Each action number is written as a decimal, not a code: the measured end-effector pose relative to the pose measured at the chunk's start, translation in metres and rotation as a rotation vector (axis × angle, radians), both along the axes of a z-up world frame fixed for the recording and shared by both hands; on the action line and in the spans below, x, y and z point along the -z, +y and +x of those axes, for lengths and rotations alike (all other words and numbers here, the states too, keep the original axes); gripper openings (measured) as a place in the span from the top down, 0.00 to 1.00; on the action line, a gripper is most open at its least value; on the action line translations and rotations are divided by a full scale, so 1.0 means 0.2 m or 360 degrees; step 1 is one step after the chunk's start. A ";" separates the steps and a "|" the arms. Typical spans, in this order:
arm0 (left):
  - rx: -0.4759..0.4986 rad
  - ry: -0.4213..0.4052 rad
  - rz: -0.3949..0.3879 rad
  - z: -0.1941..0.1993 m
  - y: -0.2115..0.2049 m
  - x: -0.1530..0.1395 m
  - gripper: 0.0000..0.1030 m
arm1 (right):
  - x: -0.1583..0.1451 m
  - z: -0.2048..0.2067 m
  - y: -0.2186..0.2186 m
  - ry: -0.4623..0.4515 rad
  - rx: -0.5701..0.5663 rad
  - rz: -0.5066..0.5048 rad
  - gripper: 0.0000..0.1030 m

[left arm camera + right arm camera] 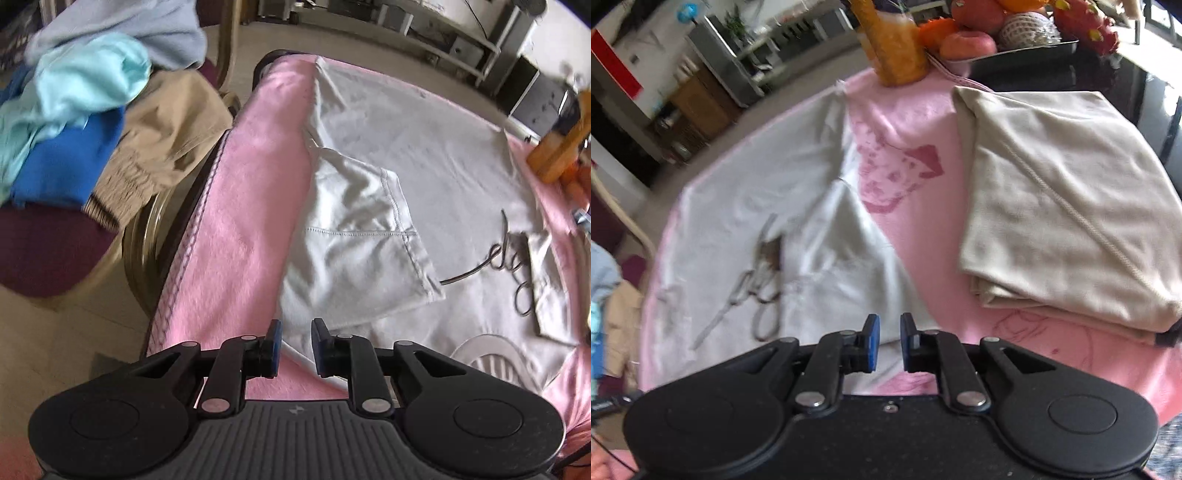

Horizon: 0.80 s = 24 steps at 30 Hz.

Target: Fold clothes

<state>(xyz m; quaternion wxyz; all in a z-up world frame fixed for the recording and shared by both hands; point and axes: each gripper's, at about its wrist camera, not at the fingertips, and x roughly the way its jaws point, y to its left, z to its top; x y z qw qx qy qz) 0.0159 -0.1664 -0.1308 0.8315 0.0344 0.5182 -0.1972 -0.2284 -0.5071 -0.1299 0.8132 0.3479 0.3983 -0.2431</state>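
A white T-shirt (406, 155) lies spread flat on the pink blanket (236, 206) that covers the counter, its script lettering (513, 258) facing up. Both short sleeves are turned inward over the body: the left sleeve (354, 243) shows its hem and stitching plainly, and the other sleeve (546, 288) covers part of the lettering. To my eye that narrows the shirt into a strip, the usual shape for doubling it over lengthways.

The left gripper (296, 345) hovers at the shirt's near edge, jaws parted with a small gap and nothing between them; white cloth lies just below the gap. The right gripper (889, 341) sits likewise at the near edge on the other side, jaws parted and empty, the shirt (757, 206) stretching away ahead of it. Both views are smeared, so the tools seem to be in motion, though which way I cannot tell.

Beside the shirt, well clear of it, rests a beige garment (1063, 206) folded into a neat block, a drawcord (1082, 221) across its top. Beyond it stand a yellow jar (894, 48) and a tray of fruit (1004, 33). Off the counter, a chair (48, 254) holds a loose heap of clothes (92, 110): blue, aqua, tan, pale grey. Folded things seem to be kept on the right, unsorted ones on the chair.
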 end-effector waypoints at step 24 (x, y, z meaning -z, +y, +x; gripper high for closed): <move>0.0411 0.0015 -0.0012 -0.16 -0.13 0.04 0.85 | 0.07 0.17 0.27 0.0156 -0.0587 0.0033 0.88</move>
